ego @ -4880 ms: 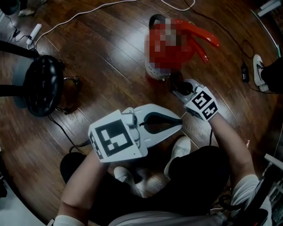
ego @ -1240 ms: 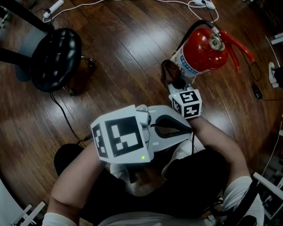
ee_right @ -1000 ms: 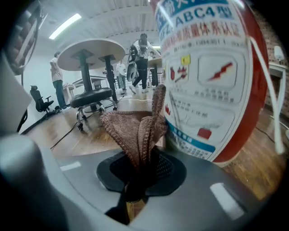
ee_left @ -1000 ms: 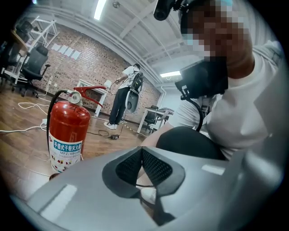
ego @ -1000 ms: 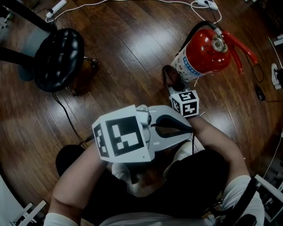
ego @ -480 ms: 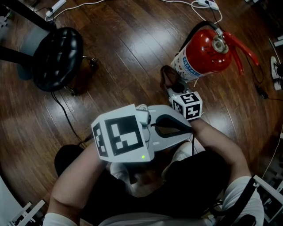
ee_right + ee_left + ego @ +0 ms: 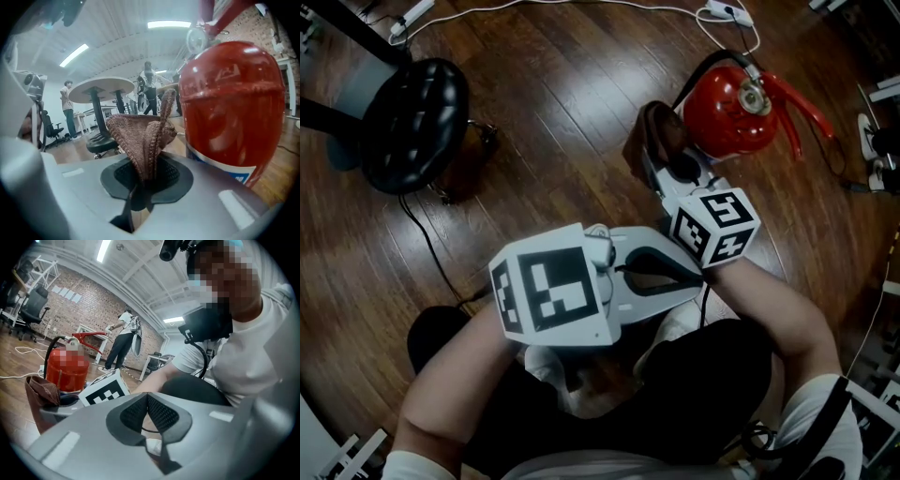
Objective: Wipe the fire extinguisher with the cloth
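— Where is the red fire extinguisher?
— It stands upright on the dark wooden floor, ahead of the seated person and to their right. Its red lever points off to the right.
— And the brown knitted cloth?
— The right gripper has it. Its fingers are pinched on the cloth's bunched lower end. The rest stands up in a loose fold beside the cylinder's rounded shoulder, on its left side. Whether cloth and metal actually touch cannot be told.
— What is the left gripper doing?
— It hovers above the person's lap, well back from the extinguisher. Its fingers are pressed together with nothing between them.
— What else is on the floor?
— A black round stool stands well off to the left, and a white cable runs along the far edge.
— And the room?
— There is a brick wall, strip lights on the ceiling and a round pedestal table. A few people stand far behind.
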